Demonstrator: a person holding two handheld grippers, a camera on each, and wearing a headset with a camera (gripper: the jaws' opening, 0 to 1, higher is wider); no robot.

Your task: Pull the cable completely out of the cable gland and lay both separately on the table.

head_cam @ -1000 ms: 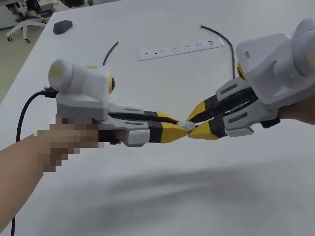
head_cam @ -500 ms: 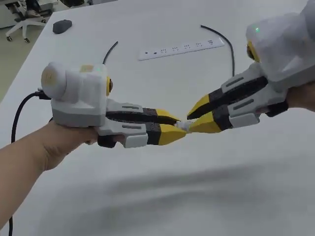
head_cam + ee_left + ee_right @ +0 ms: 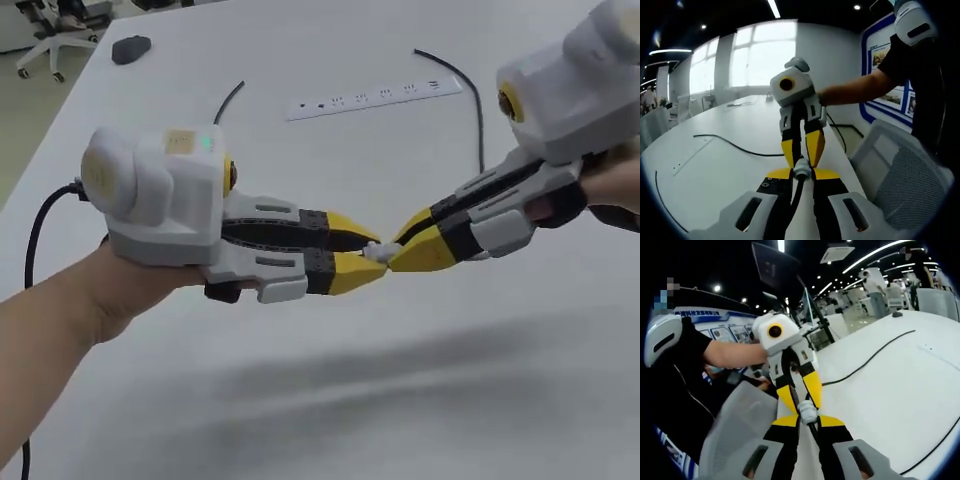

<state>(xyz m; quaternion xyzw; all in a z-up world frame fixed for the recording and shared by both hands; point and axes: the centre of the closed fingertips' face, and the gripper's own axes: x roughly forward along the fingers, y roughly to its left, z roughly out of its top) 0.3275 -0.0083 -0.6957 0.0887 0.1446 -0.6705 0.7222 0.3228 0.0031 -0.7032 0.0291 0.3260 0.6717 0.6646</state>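
Observation:
A small white cable gland [image 3: 377, 253] hangs in the air above the white table [image 3: 330, 170], between the two grippers' yellow tips, which meet nose to nose. My left gripper [image 3: 372, 257] comes in from the left and is shut on the black cable [image 3: 797, 194], which runs back between its jaws. My right gripper [image 3: 397, 256] comes in from the right, shut on the gland [image 3: 808, 411]. A short run of cable [image 3: 814, 432] also lies between the right jaws. In the left gripper view the gland [image 3: 801, 171] sits at the tips.
A white power strip [image 3: 375, 97] lies at the back of the table with a black lead [image 3: 472, 88] curving off its right end. A thin black wire [image 3: 228, 101] and a dark mouse [image 3: 131, 48] lie farther left. An office chair [image 3: 45, 30] stands off the far left corner.
The right gripper's jaws stood apart a second ago and are now shut at the gland. Both grippers have stayed tip to tip while the view shifted slightly.

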